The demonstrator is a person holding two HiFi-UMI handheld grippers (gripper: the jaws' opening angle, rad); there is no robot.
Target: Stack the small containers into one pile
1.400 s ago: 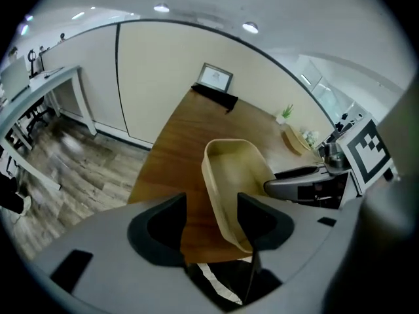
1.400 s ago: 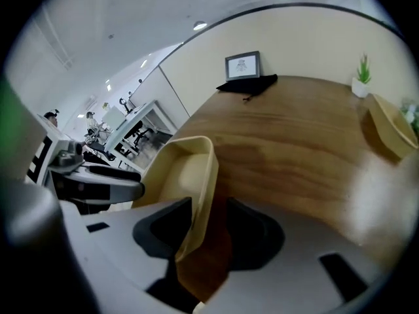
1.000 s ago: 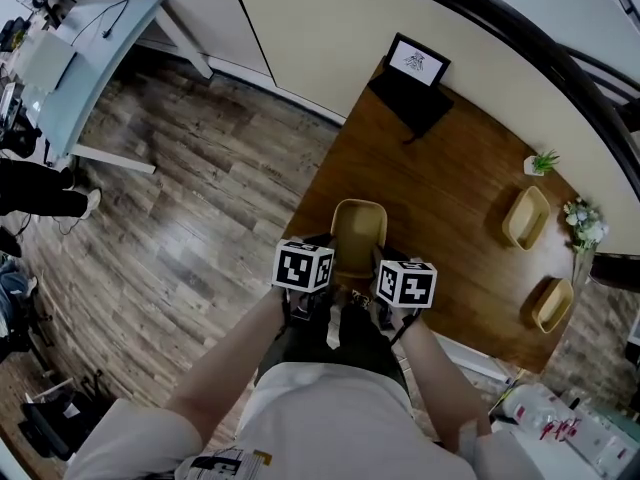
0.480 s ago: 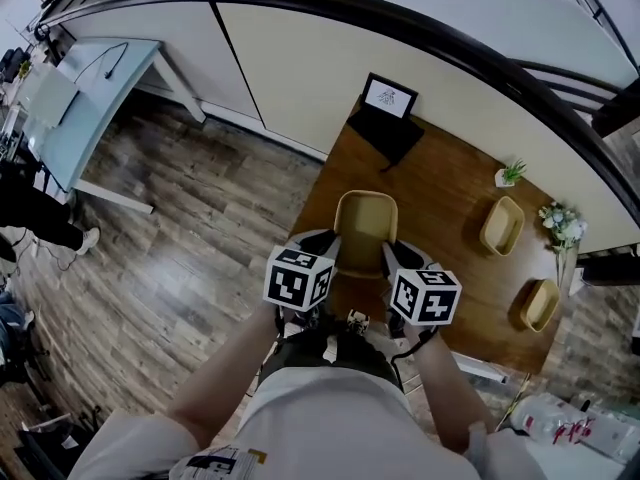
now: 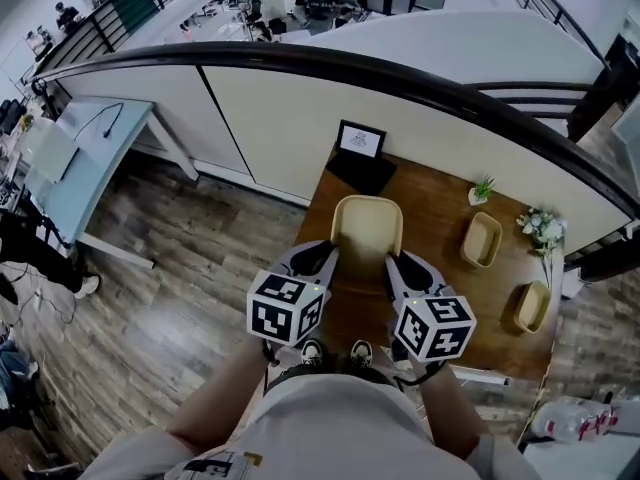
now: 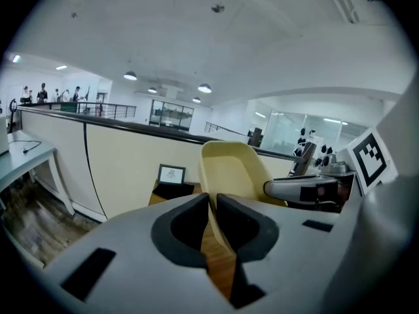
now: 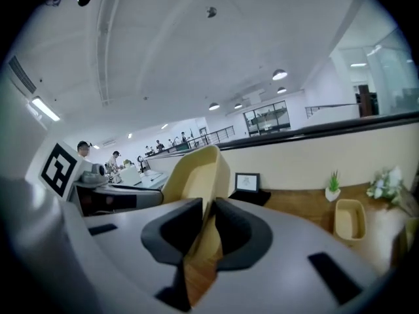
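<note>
A beige tub-shaped container point(image 5: 366, 230) is held up over the near end of the wooden table point(image 5: 440, 268), one gripper on each side. My left gripper point(image 5: 325, 259) is shut on its left rim, and the wall of the container point(image 6: 232, 169) sits pinched between the dark pads point(image 6: 190, 221). My right gripper point(image 5: 394, 268) is shut on the opposite rim, the beige wall point(image 7: 196, 172) caught between its pads point(image 7: 236, 231). Two more small beige containers lie on the table's right side, one further back point(image 5: 481, 238) and one nearer the edge point(image 5: 531, 306).
A framed picture point(image 5: 360, 141) on a black stand point(image 5: 362, 173) is at the table's far end, against a curved wall with a dark rail. A small potted plant point(image 5: 481, 189) and white flowers point(image 5: 543, 230) stand by the right edge. Wooden floor lies to the left.
Both grippers have carried the container up and away from my body over the table. The head view has tilted up, showing more of the wall and the hall beyond.
</note>
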